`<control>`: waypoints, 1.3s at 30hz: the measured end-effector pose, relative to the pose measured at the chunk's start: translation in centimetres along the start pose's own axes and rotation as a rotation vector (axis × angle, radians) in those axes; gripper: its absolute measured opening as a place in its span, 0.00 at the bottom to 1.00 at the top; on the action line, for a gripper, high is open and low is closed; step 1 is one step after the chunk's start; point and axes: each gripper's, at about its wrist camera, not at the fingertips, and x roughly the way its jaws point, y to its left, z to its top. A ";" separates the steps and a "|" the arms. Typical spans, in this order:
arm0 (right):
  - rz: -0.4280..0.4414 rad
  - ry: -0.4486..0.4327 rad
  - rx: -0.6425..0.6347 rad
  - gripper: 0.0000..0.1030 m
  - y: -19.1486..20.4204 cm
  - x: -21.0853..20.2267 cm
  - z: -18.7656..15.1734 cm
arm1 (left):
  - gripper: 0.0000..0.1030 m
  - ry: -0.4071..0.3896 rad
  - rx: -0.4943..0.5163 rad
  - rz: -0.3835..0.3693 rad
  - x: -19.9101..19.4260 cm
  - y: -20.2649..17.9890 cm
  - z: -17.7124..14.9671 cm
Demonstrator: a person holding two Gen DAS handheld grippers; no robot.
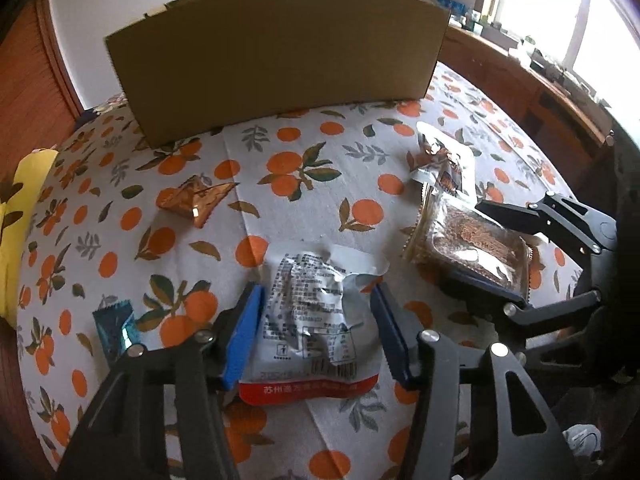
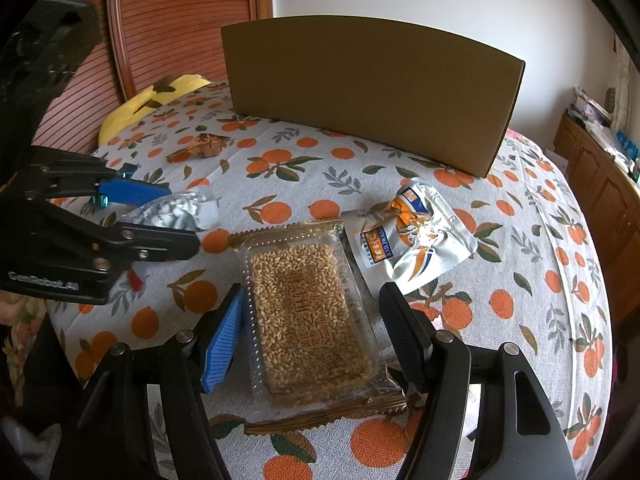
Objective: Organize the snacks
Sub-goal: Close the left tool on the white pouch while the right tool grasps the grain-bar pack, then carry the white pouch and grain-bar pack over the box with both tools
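Left gripper [image 1: 316,320] points down at a crumpled silver snack pouch [image 1: 316,312] with a red bottom edge, lying printed side up on the orange-print tablecloth [image 1: 320,168]; the pouch sits between the blue pads, jaws part open, and whether the pads actually press it cannot be told, since a sliver of gap shows on the right side. Right gripper [image 2: 312,336] straddles a clear-wrapped sesame candy bar [image 2: 308,312] lying flat on the cloth, jaws wide, both pads standing just off the tray's sides, no grip. In the left wrist view the right gripper's black fingers show around the same sesame bar at the right edge. A white-and-orange snack pouch [image 2: 412,240] lies just beyond the sesame bar, touching or overlapping its far right corner. A brown foil candy wrapper [image 1: 196,200] lies alone, nearer the cardboard box [image 1: 276,60], well apart from both grippers. A small blue-green wrapped candy [image 1: 114,328] sits left of the left gripper, near it. The cardboard box stands upright at the far side of the cloth, its inside hidden. A yellow pillow [image 2: 152,100] lies at the far left edge by a wooden headboard [image 2: 180,32]. A wooden cabinet [image 1: 532,92] runs along the right below the window.
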 end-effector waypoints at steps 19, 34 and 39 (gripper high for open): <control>0.004 0.017 -0.002 0.48 0.3 -0.2 0.1 | 0.54 -0.134 -0.021 -0.023 -4.8 0.5 -0.2; 0.046 -0.043 0.040 0.44 -0.2 -2.7 2.4 | 0.54 -0.184 -0.056 -0.044 -5.5 2.0 0.7; 0.033 -0.077 0.028 0.44 -1.1 -4.0 3.9 | 0.54 -0.212 -0.060 -0.040 -6.0 2.6 2.1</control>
